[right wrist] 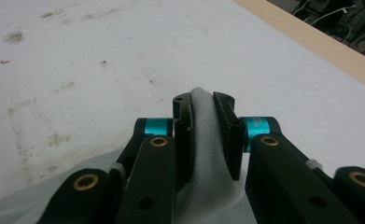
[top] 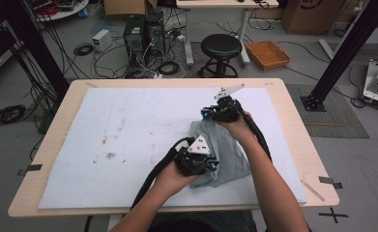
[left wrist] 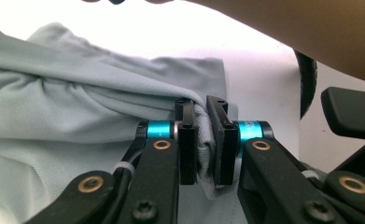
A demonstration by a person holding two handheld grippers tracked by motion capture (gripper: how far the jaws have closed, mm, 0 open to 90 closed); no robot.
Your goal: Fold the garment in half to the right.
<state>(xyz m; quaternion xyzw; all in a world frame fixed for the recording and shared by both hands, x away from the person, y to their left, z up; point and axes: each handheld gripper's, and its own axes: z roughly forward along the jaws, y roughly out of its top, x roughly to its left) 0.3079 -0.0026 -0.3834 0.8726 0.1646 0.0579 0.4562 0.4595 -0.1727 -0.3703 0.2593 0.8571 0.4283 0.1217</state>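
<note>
Both sets of jaws are clamped on fabric here. The left gripper [left wrist: 202, 140] has a bunched fold of the grey garment [left wrist: 68, 116] pinched tight between its pads, and in the right gripper view the right gripper [right wrist: 207, 140] has a ridge of the same cloth squeezed up between its jaws, poking out past the tips. So neither one is loose; both are grasping the garment.

From the high view, the left gripper [top: 196, 159] sits at the near edge of the garment [top: 225, 150] and the right gripper [top: 224, 110] at the far edge, with the cloth hanging crumpled between them on the right half of the white mat [top: 128, 140] that covers the surface [top: 293, 125]. Looks like the person is in the middle of lifting or spreading it, probably to flatten or fold it. Hard to say which part of the garment each gripper has.

Next move probably needs the two hands to pull apart evenly so the slack comes out, then lower the cloth flat without letting a pinch slip. The bunched grip on the left could drag extra layers along, so that's the thing to watch.

Nothing really in the way on the mat, just some dirty smudges [top: 110, 155] toward the left. The cables [top: 152, 179] trailing off the grippers lie close to the cloth and could snag. A stool [top: 221, 48], a wicker basket [top: 268, 54] and computer towers [top: 143, 34] sit on the floor beyond, well clear.
</note>
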